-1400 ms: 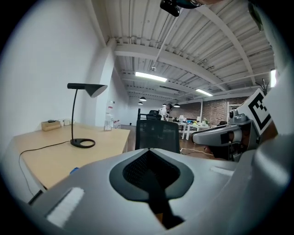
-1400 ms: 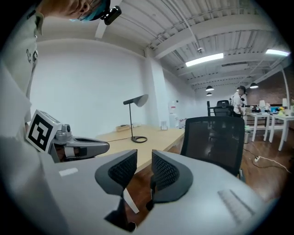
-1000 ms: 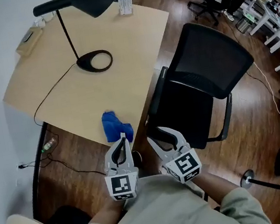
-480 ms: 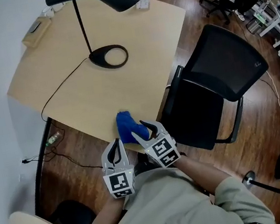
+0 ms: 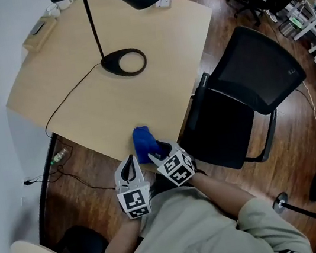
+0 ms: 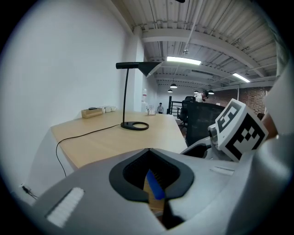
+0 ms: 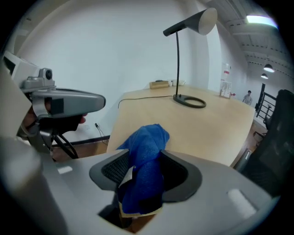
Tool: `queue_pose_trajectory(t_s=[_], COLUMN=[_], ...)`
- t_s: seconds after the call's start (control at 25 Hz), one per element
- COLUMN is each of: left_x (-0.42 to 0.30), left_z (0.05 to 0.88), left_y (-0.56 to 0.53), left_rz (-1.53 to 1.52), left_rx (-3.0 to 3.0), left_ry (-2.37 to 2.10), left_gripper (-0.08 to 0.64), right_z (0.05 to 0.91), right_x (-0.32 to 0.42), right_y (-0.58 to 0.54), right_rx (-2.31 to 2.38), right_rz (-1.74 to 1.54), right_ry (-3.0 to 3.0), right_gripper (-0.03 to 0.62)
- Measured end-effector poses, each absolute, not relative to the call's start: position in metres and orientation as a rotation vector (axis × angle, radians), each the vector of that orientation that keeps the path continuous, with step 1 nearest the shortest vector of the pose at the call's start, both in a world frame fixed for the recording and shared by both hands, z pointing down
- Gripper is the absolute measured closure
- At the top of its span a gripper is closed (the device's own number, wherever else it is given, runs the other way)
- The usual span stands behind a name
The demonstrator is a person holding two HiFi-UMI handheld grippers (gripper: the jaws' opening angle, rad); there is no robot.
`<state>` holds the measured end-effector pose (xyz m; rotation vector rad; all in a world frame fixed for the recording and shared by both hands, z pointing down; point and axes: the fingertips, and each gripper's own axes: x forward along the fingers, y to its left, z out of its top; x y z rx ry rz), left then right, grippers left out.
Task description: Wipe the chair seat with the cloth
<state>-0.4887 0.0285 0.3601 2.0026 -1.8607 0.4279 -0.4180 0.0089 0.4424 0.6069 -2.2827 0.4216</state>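
**Right jaws are opening around the cloth at the tabletop edge**

The blue cloth [image 5: 143, 143] is lying at the near edge of the tabletop [image 5: 101, 111], close to the corner beside the black chair [image 5: 225, 132]. The right gripper [image 5: 160, 152] is reaching over this edge; its jaws are opening wide, and the bunched cloth is standing between them. The left gripper [image 5: 130, 160] is hanging just beside it, off the tabletop, with its jaws together and holding nothing. The chair seat is lying bare.
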Motion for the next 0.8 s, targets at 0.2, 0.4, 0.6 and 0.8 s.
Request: queue_pose_trajectory(t_s=[0.2, 0.4, 0.6, 0.8], left_x=[-0.484, -0.455, -0.400, -0.320], left_z=[0.364, 0.355, 0.342, 0.332], left_y=[0.026, 0.025, 0.006, -0.011], left_rz=[0.430, 0.446, 0.454, 0.460], left_rx=[1.991, 2.038, 2.144, 2.227], left_ry=[-1.845, -1.787, -1.712, -1.642], left_gripper=[0.557, 0.556, 0.556, 0.556], right_z=[0.449, 0.422, 0.389, 0.368], right_x=[-0.417, -0.391, -0.324, -0.231], right_y=[0.007, 0.009, -0.011, -0.034], right_rx=[0.625, 0.699, 0.911, 1.122], right_rz=[0.406, 0.460, 0.509, 0.570], right_ry=[-2.276, -2.315, -2.345, -2.344], right_gripper=[0.469, 0.487, 0.491, 0.491])
